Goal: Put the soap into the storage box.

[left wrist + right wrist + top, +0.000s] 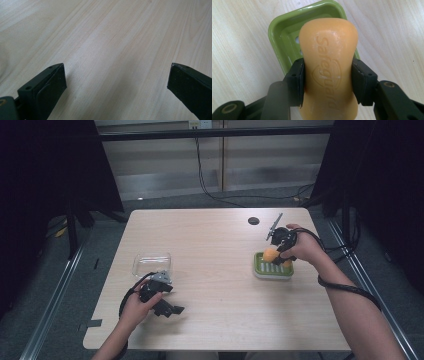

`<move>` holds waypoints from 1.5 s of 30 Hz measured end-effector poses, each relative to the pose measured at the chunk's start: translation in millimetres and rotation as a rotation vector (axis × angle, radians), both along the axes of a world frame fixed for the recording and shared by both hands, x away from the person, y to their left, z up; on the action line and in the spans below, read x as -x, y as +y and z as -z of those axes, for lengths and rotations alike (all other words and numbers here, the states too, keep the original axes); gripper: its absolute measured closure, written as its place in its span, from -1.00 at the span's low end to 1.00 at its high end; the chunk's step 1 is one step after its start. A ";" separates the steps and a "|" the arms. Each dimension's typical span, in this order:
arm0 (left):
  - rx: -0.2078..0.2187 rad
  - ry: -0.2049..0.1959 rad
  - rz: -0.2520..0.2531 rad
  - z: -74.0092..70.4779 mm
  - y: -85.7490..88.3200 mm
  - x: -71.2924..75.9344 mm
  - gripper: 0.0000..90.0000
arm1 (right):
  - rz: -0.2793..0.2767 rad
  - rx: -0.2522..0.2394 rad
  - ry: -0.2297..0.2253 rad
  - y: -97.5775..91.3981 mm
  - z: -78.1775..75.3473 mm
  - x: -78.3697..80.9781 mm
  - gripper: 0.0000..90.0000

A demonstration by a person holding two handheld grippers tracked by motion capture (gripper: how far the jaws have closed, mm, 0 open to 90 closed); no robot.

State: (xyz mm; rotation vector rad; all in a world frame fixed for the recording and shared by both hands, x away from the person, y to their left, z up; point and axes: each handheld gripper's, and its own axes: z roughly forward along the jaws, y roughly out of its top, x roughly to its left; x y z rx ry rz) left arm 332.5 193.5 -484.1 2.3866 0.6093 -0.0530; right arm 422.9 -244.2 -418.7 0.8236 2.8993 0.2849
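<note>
An orange bar of soap point(328, 65) with raised lettering is clamped at its waist between the two black jaws of my right gripper point(327, 81). In the high view that right gripper point(276, 255) holds the soap point(270, 254) just above a green soap dish point(272, 269) with a slotted floor, on the table's right half. The green dish point(284, 30) lies under and behind the soap. My left gripper point(165, 304) rests low over the table's left front, and its jaws point(117, 82) stand wide apart over bare wood with nothing between them.
A clear plastic box point(151, 263) sits just beyond my left hand. A small black disc point(253, 220) lies near the table's far edge. Cables trail from both grippers, and dark frames stand at both sides of the light wooden table point(215, 285).
</note>
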 end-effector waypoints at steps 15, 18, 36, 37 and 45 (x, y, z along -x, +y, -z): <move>-0.001 -0.002 -0.003 -0.3 0.7 0.3 -0.96 | -0.031 0.011 0.004 1.8 8.5 -0.8 0.11; 0.026 -0.002 -0.004 1.2 0.2 -0.1 -0.96 | -0.045 0.011 0.009 1.4 11.5 -1.9 0.11; 0.022 0.005 -0.010 1.1 0.2 0.2 -0.96 | -0.067 0.006 0.005 6.7 18.7 -2.4 0.11; 0.020 0.003 -0.008 1.0 0.4 0.0 -0.96 | -0.069 0.006 0.003 6.8 18.9 -2.6 0.11; 0.016 0.003 -0.001 1.1 0.7 -0.2 -0.96 | -0.108 0.015 -0.004 5.6 21.2 -4.1 0.11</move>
